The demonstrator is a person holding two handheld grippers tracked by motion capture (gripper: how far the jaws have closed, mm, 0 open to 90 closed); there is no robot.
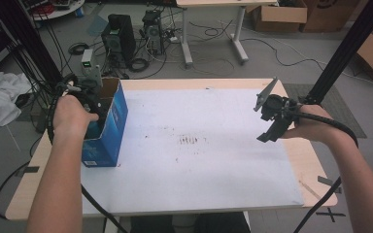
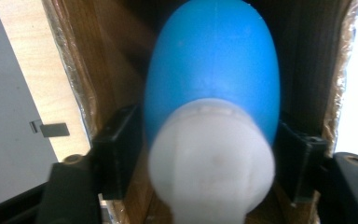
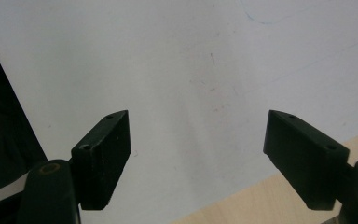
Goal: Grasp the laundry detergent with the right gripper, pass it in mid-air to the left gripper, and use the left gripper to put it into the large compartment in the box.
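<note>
An open blue cardboard box (image 1: 111, 126) stands on the table's left edge. My left gripper (image 1: 90, 104) reaches down into it. In the left gripper view, its jaws press both sides of a blue bulb-shaped object (image 2: 214, 70) with a white rounded end (image 2: 212, 158), between the box's brown inner walls (image 2: 107, 60). So the left gripper (image 2: 209, 154) is shut on that object. My right gripper (image 1: 272, 128) hovers over the right edge of the white mat (image 1: 199, 170). The right gripper (image 3: 198, 140) is open, with only bare mat between its fingers.
The white mat covers most of the wooden table (image 1: 315, 165) and has small dark stains (image 1: 190, 141) in the middle. A black frame post (image 1: 342, 53) rises at the back right. Computer towers (image 1: 119, 36), cables and cardboard boxes (image 1: 279, 14) sit on the floor beyond.
</note>
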